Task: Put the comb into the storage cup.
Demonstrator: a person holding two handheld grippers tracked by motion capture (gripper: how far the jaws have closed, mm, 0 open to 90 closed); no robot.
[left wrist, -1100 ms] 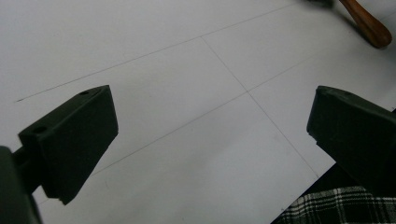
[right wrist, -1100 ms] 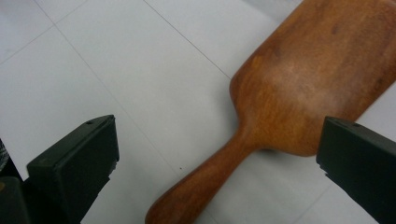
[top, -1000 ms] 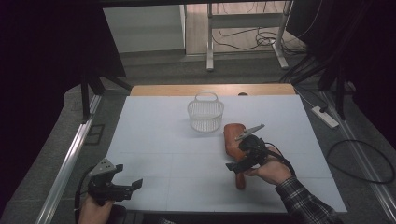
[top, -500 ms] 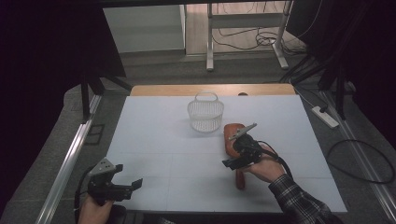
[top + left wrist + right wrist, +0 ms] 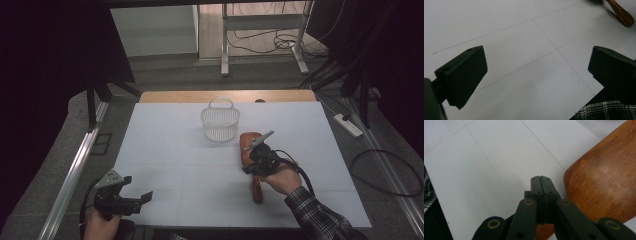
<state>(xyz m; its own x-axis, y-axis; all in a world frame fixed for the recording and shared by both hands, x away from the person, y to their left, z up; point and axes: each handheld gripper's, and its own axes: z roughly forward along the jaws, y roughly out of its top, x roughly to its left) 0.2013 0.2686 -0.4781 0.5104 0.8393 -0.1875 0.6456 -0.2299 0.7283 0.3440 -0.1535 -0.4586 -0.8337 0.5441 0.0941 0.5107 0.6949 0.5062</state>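
White sheeting [image 5: 190,165] marked with thin grid lines covers the table, whose wooden far edge [image 5: 170,96] shows beyond it; dark floor, cables and a power strip [image 5: 348,125] lie around it in a dim room.

Toward the far middle of the sheet stands a small white wire basket [image 5: 220,120] with a loop handle, upright. Just right of it and nearer lies a brown wooden paddle-shaped board [image 5: 250,145], its broad end close beside the basket and its narrow handle [image 5: 257,190] running toward the near edge.

The right gripper [image 5: 251,167] is held over the board's left side, the hand [image 5: 281,178] behind it in a plaid sleeve [image 5: 315,215]. Its jaws have just been closing, and in the right gripper view they are pressed flat against each other with nothing between them [image 5: 541,181]. The tips sit at the left edge of the board's broad wooden face [image 5: 604,182], which rises beside them rather than between them; whether they touch the wood I cannot tell.

The left gripper [image 5: 137,199] is at the near left corner of the sheet, well apart from the board and basket, held low by the left hand [image 5: 100,225]. Its jaws stand wide apart and empty, bare white sheet showing in the gap [image 5: 536,65]. In the left gripper view the tip of the board's handle [image 5: 621,13] appears far off at the upper right.
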